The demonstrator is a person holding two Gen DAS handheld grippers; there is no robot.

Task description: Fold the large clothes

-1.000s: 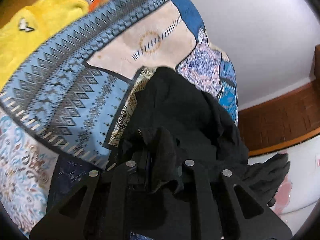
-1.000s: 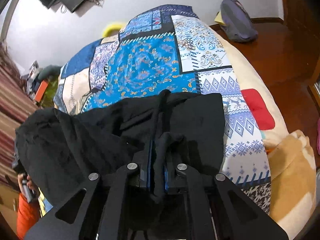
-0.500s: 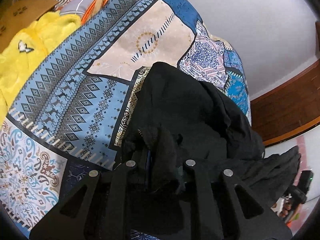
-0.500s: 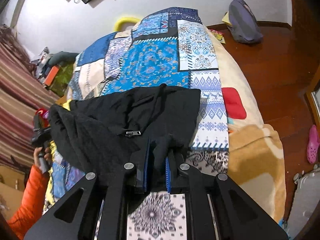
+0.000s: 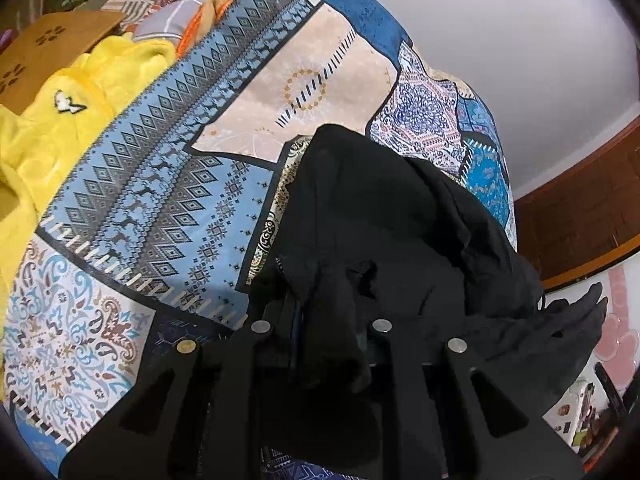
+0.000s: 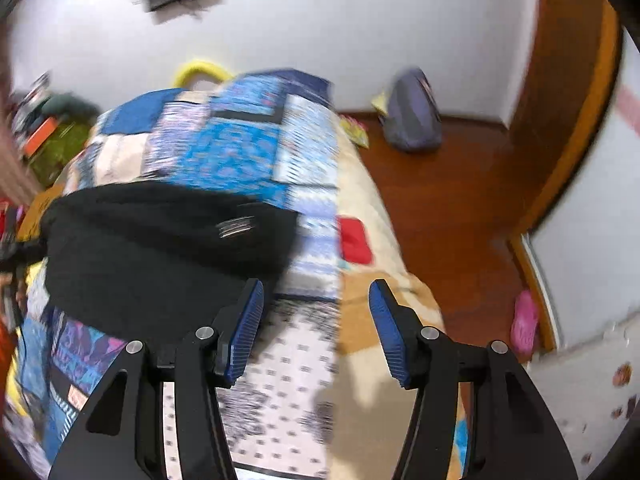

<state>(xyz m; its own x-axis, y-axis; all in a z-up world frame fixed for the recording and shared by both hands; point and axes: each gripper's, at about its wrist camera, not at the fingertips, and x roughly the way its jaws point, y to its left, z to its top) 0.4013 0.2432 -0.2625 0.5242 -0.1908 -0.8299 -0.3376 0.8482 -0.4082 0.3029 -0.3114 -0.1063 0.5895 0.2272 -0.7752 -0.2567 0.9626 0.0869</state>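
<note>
A black garment point(image 5: 392, 216) lies bunched on the patchwork bedspread point(image 5: 160, 184). My left gripper point(image 5: 328, 320) is shut on a fold of it, and black cloth hangs over and hides its fingers. In the right wrist view the same black garment point(image 6: 160, 248) lies folded over on the bedspread point(image 6: 240, 148), left of my right gripper point(image 6: 316, 304). That gripper's jaws are opening, its blue pads point(image 6: 250, 328) stand wide apart, and nothing is between them. This view is motion-blurred.
A yellow fleece garment point(image 5: 52, 128) and a cardboard box point(image 5: 44, 52) lie left of the bed. A tan blanket with a red patch point(image 6: 352, 240) hangs over the bed's right side. A grey bag point(image 6: 412, 120) and a pink slipper point(image 6: 524, 320) sit on the wooden floor.
My right gripper has let go of the black garment, opened wide, and lifted away to the right. The garment now lies on the bed. My left gripper keeps its hold and has tilted slightly.
</note>
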